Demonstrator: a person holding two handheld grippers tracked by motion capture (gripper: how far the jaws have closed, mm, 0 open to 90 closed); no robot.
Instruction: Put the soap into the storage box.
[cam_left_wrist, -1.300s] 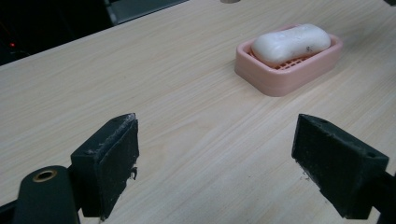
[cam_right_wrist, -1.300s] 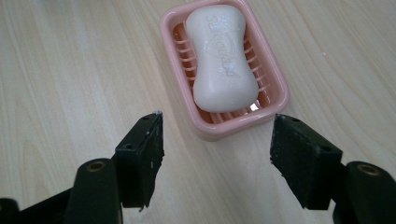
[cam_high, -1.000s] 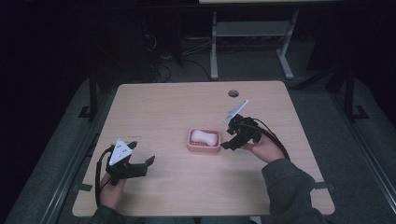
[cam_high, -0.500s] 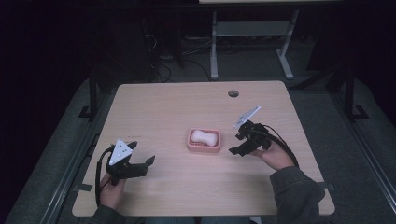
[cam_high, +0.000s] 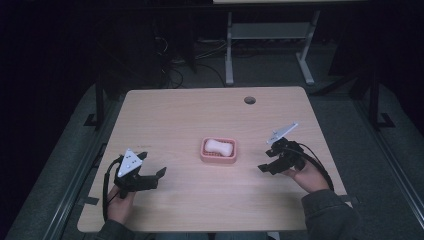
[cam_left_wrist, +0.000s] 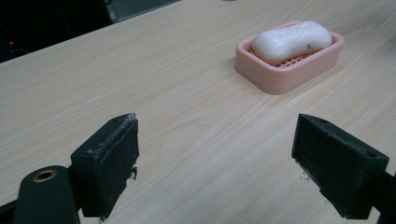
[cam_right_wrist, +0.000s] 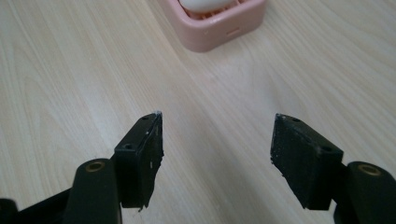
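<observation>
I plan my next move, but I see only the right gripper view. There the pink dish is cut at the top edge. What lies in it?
Observer: A white soap bar lies whole in the pink dish.
Operator: Is the left claw holding something?
Observer: No, the left claw is open over bare table.
Operator: Anything else on the table?
Observer: A dark round hole near the far edge.

A white soap bar (cam_high: 218, 146) lies flat in a pink dish (cam_high: 204, 154) mid-table.
</observation>
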